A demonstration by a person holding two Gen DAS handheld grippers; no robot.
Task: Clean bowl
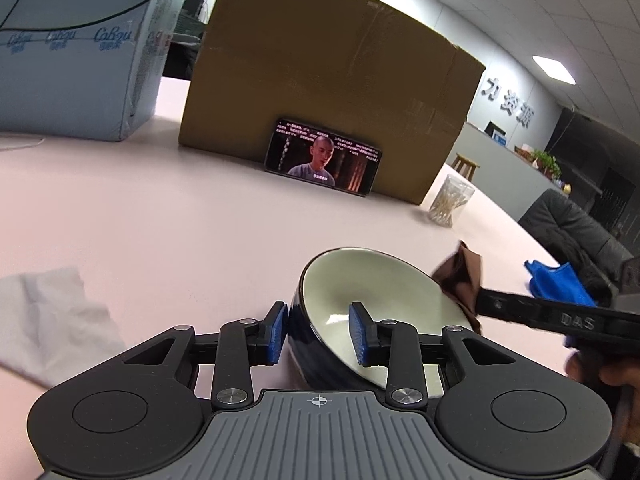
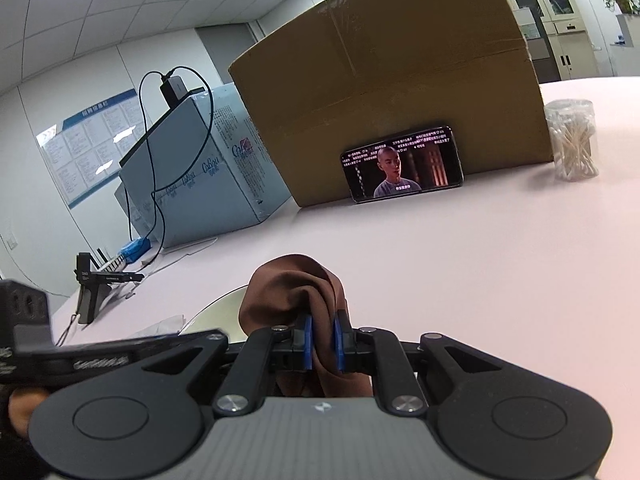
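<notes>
A bowl [image 1: 384, 292], dark blue outside and cream inside, is tilted on the pink table. My left gripper [image 1: 320, 332] is shut on its near wall, one pad outside and one inside. My right gripper [image 2: 322, 340] is shut on a bunched brown cloth [image 2: 296, 284]. In the left wrist view the cloth [image 1: 460, 276] lies against the bowl's right rim, with the right gripper's finger reaching in from the right. In the right wrist view only a sliver of the bowl's rim [image 2: 218, 304] shows left of the cloth.
A large cardboard box [image 1: 332, 92] stands at the back with a phone [image 1: 322, 160] playing video leaning on it. A jar of cotton swabs [image 1: 450, 200] stands to its right, a blue-white carton [image 1: 76, 60] to its left. A crumpled tissue [image 1: 48, 320] lies left; a blue cloth [image 1: 560, 280] lies right.
</notes>
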